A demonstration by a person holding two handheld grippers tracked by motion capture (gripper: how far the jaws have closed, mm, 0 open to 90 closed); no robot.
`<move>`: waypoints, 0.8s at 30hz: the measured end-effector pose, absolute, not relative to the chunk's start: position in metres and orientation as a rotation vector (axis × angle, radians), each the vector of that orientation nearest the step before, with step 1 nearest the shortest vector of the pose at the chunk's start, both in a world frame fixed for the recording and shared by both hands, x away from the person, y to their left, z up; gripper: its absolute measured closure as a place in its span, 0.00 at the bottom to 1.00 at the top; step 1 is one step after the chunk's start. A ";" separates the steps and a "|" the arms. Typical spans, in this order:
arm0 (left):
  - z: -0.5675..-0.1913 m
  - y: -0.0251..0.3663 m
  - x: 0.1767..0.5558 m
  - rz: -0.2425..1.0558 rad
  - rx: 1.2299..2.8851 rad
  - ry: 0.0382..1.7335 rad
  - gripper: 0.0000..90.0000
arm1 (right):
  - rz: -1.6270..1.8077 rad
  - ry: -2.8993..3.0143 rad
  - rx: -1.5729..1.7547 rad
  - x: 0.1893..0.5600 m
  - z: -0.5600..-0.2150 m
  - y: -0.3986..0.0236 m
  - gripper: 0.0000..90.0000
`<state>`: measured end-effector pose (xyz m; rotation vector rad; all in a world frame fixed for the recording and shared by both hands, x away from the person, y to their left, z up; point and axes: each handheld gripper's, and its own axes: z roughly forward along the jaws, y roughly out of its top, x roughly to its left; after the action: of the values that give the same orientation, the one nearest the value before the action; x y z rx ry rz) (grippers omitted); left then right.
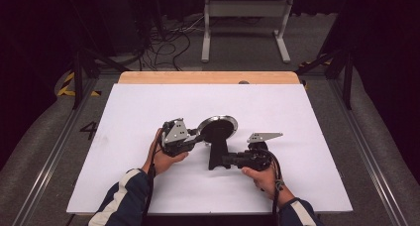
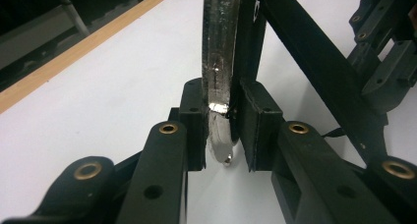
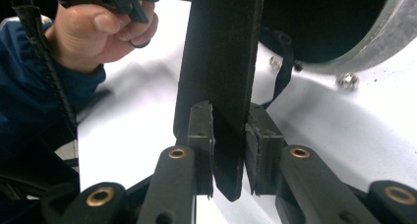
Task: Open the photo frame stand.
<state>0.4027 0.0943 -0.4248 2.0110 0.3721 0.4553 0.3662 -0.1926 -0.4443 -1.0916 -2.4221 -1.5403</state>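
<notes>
Both grippers are holding the frying pan [image 1: 216, 129] tilted above the counter [image 1: 297, 176], the left gripper [image 1: 194, 135] jaws clamping its rim, the right gripper [image 1: 229, 161] jaws clamping its handle [image 1: 218, 151]; probably mid-carry, next needing level, coordinated lowering.

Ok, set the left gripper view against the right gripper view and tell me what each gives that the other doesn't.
Left gripper view: the left gripper shut on the silvery pan rim, and the table's wooden edge. Right gripper view: the right gripper shut on the black pan handle, and the person's left hand. Both: the pan handle and the white tabletop.
</notes>
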 end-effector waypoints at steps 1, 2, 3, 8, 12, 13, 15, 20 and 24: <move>-0.425 0.094 0.403 0.461 2.011 0.369 0.83 | -1.539 -2.427 -1.091 0.366 -0.444 -0.192 0.84; -0.425 0.094 0.403 0.461 2.011 0.369 0.82 | -1.539 -2.427 -1.091 0.366 -0.444 -0.192 0.84; -0.425 0.094 0.402 0.462 2.010 0.370 0.82 | -1.536 -2.430 -1.090 0.366 -0.444 -0.192 0.84; -0.427 0.095 0.402 0.445 1.996 0.376 0.83 | -1.536 -2.430 -1.091 0.366 -0.445 -0.192 0.84; -0.428 0.097 0.404 0.415 1.986 0.379 0.82 | -1.532 -2.434 -1.085 0.365 -0.445 -0.192 0.84; -0.429 0.097 0.404 0.406 1.984 0.383 0.82 | -1.532 -2.432 -1.084 0.365 -0.445 -0.192 0.84; -0.432 0.095 0.406 0.388 2.012 0.383 0.80 | -1.530 -2.425 -1.080 0.365 -0.446 -0.191 0.85; -0.442 0.091 0.410 0.366 2.052 0.393 0.75 | -1.523 -2.433 -1.077 0.364 -0.446 -0.190 0.85; -0.448 0.088 0.412 0.377 2.103 0.404 0.77 | -1.523 -2.433 -1.076 0.364 -0.446 -0.190 0.85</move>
<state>0.4116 0.0881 -0.4485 2.1026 0.4036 0.3769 0.3635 -0.1902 -0.4461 -1.0758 -2.4335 -1.5231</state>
